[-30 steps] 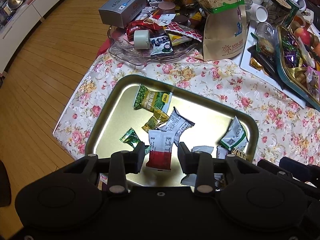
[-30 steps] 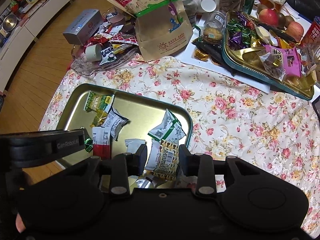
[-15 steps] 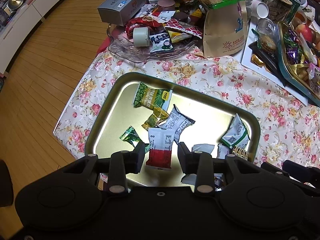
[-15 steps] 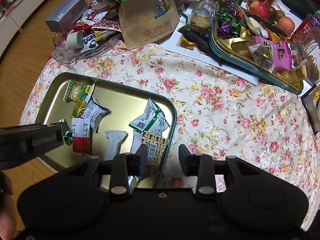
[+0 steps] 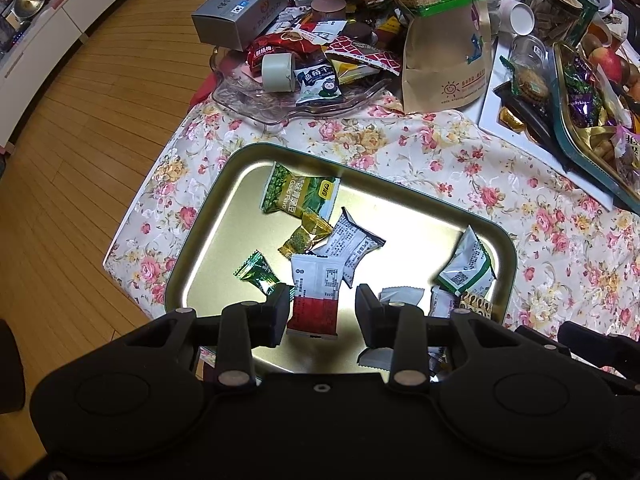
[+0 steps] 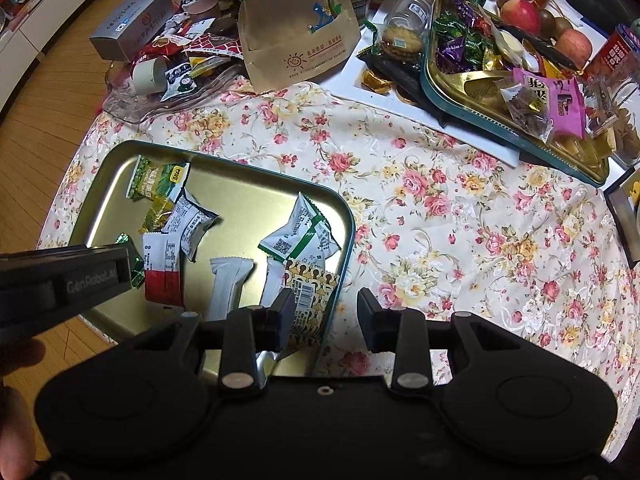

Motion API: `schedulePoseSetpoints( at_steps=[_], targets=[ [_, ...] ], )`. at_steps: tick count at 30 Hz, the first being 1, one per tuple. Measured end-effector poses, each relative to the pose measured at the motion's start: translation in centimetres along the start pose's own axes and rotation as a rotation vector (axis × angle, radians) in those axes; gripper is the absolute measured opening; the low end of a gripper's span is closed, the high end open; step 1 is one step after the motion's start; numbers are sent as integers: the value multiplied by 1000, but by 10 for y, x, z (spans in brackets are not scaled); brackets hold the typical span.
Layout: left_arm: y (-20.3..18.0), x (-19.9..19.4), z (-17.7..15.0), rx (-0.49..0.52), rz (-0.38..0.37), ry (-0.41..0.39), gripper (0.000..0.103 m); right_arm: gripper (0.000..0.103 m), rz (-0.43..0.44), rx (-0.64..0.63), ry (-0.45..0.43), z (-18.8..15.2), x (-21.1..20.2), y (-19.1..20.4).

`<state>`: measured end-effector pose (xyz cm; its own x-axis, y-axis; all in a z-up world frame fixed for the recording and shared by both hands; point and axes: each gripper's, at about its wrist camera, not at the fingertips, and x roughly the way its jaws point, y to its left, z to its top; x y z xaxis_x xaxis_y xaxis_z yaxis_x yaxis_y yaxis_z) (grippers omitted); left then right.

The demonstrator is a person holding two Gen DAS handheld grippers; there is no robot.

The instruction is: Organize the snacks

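Note:
A gold metal tray (image 5: 224,216) (image 6: 112,168) on the floral cloth holds several snack packets. My left gripper (image 5: 322,312) is open and empty above the tray's near edge, over a red and white packet (image 5: 316,296) (image 6: 163,276). A green garlic-flavour packet (image 5: 298,194) lies at the tray's far left. My right gripper (image 6: 325,314) is open and empty over the tray's right rim, beside a yellow patterned packet (image 6: 308,296). A green and white packet (image 6: 300,236) lies in the tray's right part.
A clear glass dish (image 5: 280,96) with snacks, a tape roll and a grey box (image 5: 240,10) sits behind the tray. A paper bag (image 6: 296,28) stands mid-back. A second gold tray (image 6: 512,120) of candies, apples (image 6: 520,16) and jars are at the right.
My right gripper has moved right and back, from over the tray's snacks to its right rim. The left gripper has barely moved.

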<state>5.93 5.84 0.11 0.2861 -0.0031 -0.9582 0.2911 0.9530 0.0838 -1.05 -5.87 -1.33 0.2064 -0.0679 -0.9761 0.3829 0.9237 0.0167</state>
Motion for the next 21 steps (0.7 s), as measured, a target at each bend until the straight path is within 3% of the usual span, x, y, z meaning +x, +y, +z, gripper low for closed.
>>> schedulePoseSetpoints(
  at_steps=[21],
  targets=[
    [-2,0,0,6,-5,1,46,37,4,-4,4,-1,1,0]
  ],
)
